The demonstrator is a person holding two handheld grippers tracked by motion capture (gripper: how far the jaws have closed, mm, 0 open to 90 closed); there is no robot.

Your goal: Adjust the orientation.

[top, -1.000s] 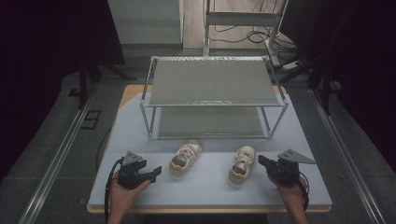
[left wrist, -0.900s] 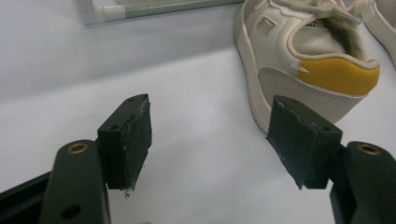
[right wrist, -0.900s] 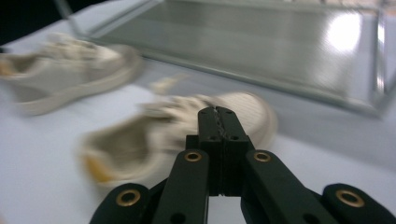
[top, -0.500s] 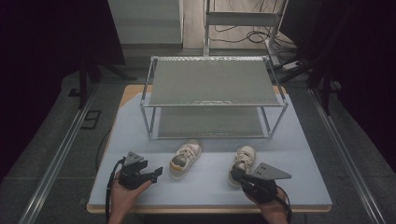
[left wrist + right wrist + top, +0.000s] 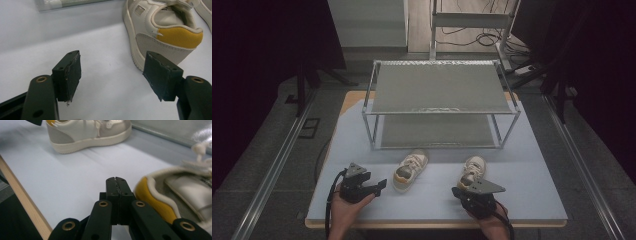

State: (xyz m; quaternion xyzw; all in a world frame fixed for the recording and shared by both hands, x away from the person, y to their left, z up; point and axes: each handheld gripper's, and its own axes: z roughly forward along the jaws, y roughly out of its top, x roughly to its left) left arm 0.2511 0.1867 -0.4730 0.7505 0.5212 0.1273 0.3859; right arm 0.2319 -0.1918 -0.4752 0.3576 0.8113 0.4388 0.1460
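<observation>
Two small cream shoes with yellow heels lie on the white table top (image 5: 532, 175), toes toward the rack. My left gripper (image 5: 381, 186) is open just left of the left shoe (image 5: 410, 170). In the left gripper view its jaws (image 5: 112, 65) stand wide apart with nothing between them, and the right-hand jaw is close to that shoe's (image 5: 162, 30) heel. My right gripper (image 5: 457, 191) is shut and holds nothing, low behind the heel of the right shoe (image 5: 473, 170). In the right gripper view the shut jaws (image 5: 116, 180) sit just left of the yellow heel (image 5: 147, 192).
A two-level metal rack (image 5: 442, 95) with grey shelves stands at the back of the table. The table's wooden front edge (image 5: 22, 202) runs close to my right gripper. The left shoe (image 5: 87, 132) lies farther off across bare table.
My right gripper has swung from the right of the right shoe to the left and nearer the front edge, ending behind that shoe's heel. The left gripper has hardly moved.
</observation>
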